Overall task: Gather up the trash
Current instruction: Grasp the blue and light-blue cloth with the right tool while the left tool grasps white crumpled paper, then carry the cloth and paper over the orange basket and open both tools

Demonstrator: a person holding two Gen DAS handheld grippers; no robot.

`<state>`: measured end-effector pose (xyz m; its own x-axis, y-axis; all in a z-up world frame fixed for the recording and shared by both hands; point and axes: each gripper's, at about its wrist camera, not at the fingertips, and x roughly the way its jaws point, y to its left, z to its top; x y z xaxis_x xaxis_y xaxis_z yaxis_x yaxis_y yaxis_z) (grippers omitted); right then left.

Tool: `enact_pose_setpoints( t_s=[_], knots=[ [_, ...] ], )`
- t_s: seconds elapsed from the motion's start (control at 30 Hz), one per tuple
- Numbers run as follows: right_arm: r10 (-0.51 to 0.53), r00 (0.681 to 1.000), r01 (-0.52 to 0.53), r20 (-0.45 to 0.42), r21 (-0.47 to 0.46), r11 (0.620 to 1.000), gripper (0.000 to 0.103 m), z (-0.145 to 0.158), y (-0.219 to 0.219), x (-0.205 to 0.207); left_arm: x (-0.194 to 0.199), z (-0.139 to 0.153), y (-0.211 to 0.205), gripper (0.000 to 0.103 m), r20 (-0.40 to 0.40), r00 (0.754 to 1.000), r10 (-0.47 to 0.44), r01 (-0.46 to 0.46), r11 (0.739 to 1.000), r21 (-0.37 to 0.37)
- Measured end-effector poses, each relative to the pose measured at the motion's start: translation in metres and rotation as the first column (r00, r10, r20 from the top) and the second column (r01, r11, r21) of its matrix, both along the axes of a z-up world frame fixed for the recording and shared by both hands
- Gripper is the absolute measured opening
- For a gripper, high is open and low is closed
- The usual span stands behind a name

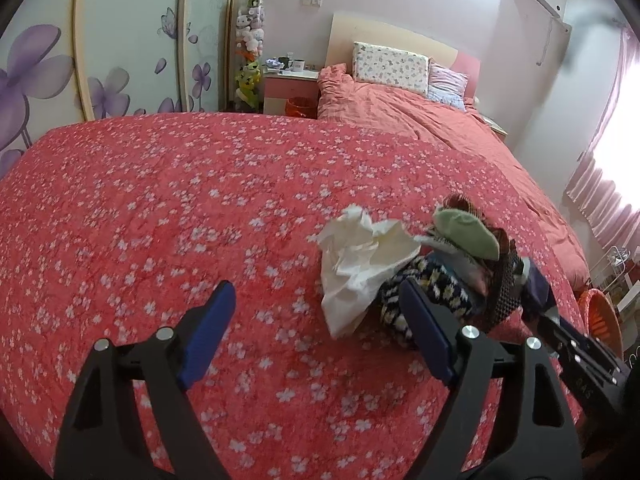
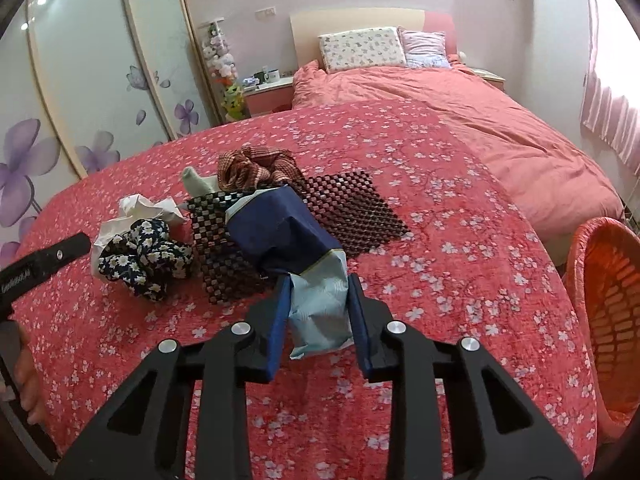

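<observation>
1 orange basket (image 2: 608, 292), right view clearest

A home bedroom: a bed (image 2: 500, 128) under a red floral spread, two pillows (image 2: 360, 48) against a cream-and-pink headboard (image 2: 352, 18), a pink bedside table (image 1: 290, 80) holding mugs, sliding wardrobe doors (image 1: 120, 40) printed with purple flowers, and a tall clear column of plush toys (image 1: 250, 40).

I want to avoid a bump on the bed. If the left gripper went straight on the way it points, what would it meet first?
Probably only the flowered red bedspread: the open left gripper has bare cover between its fingers. The crumpled white paper lies just right of that line.
</observation>
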<state>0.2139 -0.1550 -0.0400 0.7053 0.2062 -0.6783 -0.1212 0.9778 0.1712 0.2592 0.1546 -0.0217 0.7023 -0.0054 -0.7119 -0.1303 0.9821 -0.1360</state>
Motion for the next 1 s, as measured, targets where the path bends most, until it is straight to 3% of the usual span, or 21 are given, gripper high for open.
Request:
enact_pose_setpoints(
  t_s=[0.2,0.5,0.63,0.67,1.0],
  knots=[
    [-0.027,1.0,0.027,-0.003,-0.004,1.0,0.029,-0.003,-0.009,-0.003,0.025,-0.004,-0.002,0.071,-0.032,0.999,-0.019,0.019,1.0,-0.002],
    [-0.014,1.0,0.014,0.002,-0.032,0.999,0.031,-0.005,-0.005,-0.003,0.046,-0.033,-0.009,0.056,-0.119,0.991,-0.068,0.061,0.996,-0.067],
    [-0.014,1.0,0.014,-0.005,-0.026,1.0,0.035,-0.006,-0.007,0.0,0.049,-0.034,-0.01,0.041,-0.109,0.991,-0.074,0.067,0.996,-0.067],
    [-0.012,1.0,0.012,-0.01,-0.027,1.0,0.035,-0.007,-0.006,0.001,0.049,-0.033,-0.01,0.026,-0.105,0.992,-0.073,0.067,0.996,-0.057],
    [-0.017,1.0,0.017,-0.004,0.004,1.0,0.029,-0.003,-0.015,-0.01,0.038,-0.02,0.001,0.024,-0.056,0.997,-0.045,0.043,0.999,-0.031]
  ],
)
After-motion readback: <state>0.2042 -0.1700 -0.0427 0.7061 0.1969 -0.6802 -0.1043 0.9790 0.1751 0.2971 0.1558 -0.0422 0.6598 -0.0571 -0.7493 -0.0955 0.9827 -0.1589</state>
